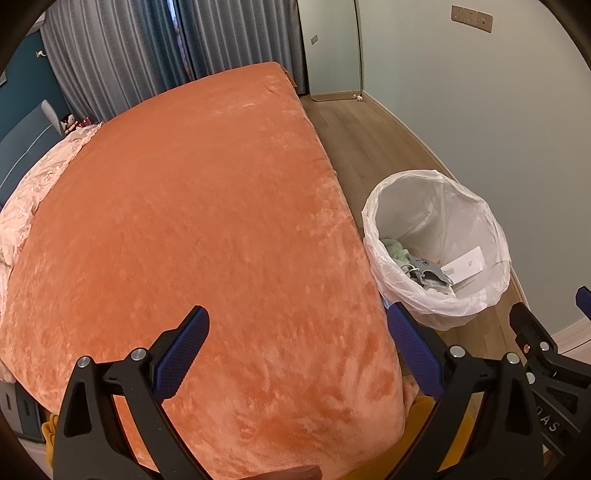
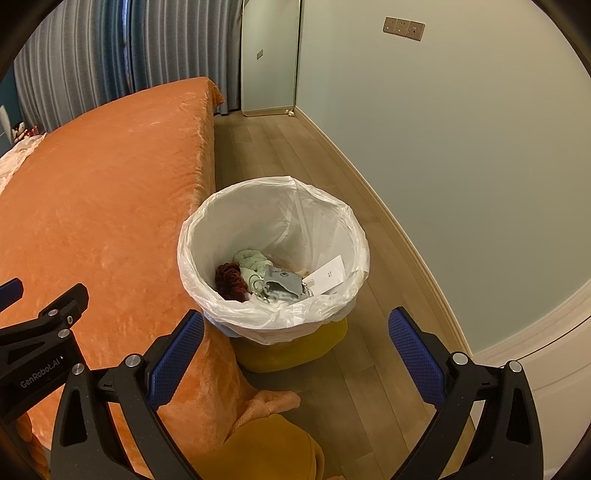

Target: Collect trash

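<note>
Orange fuzzy blanket (image 1: pixel 207 229) is covering pretty much the whole bed and taking up the left side of both views, with a pale pink quilt (image 1: pixel 40 177) peeking out at the far left edge and grey-blue curtains (image 1: pixel 122 55) hanging behind it. The left gripper (image 1: pixel 295 350) is hovering over the near corner of the bed with its blue-padded fingers (image 1: pixel 184 354) spread wide apart, nothing sitting between them. Moving right, the trash bin (image 2: pixel 273 258) is standing on the wood floor (image 2: pixel 280 155) just beside the bed's edge, lined with a white plastic bag (image 2: pixel 207 236) that's folding over the rim, and its yellow base is showing underneath. Inside it the collected stuff is lying in a heap: a dark red scrunchie-looking thing (image 2: pixel 231 280), something pale green and fluffy (image 2: pixel 251 260), a grey pouch or mask (image 2: pixel 282 284) (honestly can't tell which, it's crumpled), and a white card (image 2: pixel 330 277) leaning against the right side. The right gripper (image 2: pixel 295 350) is hanging just in front of the bin, fingers also wide open and not holding anything. Something mustard-yellow (image 2: pixel 266 446) is showing at the bottom below it, next to where the blanket is drooping to the floor. Further right it's just pale wall (image 2: pixel 461 147) with a brass switch panel (image 2: pixel 403 27), and a tall mirror (image 2: pixel 269 55) is leaning in the far corner.
</note>
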Available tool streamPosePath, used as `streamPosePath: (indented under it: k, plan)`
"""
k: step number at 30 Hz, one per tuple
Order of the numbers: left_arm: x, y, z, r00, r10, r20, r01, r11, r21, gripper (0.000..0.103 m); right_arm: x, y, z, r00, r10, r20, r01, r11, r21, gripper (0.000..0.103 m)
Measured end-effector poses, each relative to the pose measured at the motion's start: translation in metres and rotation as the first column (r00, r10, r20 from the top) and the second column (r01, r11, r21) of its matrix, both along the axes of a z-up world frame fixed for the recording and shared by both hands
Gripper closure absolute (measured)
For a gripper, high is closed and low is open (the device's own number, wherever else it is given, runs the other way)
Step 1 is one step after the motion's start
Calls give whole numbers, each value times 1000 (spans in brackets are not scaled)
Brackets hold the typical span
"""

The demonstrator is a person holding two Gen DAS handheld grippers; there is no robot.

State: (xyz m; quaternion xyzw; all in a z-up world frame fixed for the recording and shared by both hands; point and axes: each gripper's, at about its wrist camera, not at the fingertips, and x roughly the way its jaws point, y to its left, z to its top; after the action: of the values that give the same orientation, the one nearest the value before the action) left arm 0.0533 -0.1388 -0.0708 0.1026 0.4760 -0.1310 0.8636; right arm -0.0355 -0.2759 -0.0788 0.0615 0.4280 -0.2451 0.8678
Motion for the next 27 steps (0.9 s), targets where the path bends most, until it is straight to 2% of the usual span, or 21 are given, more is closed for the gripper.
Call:
streamPosePath:
  k: [27]
  plan:
    - [-5, -4, -5, 1000, -12, -13, 12, 1000, 2, 11, -4, 0, -4, 1000, -8, -8, 8, 1000, 0, 7]
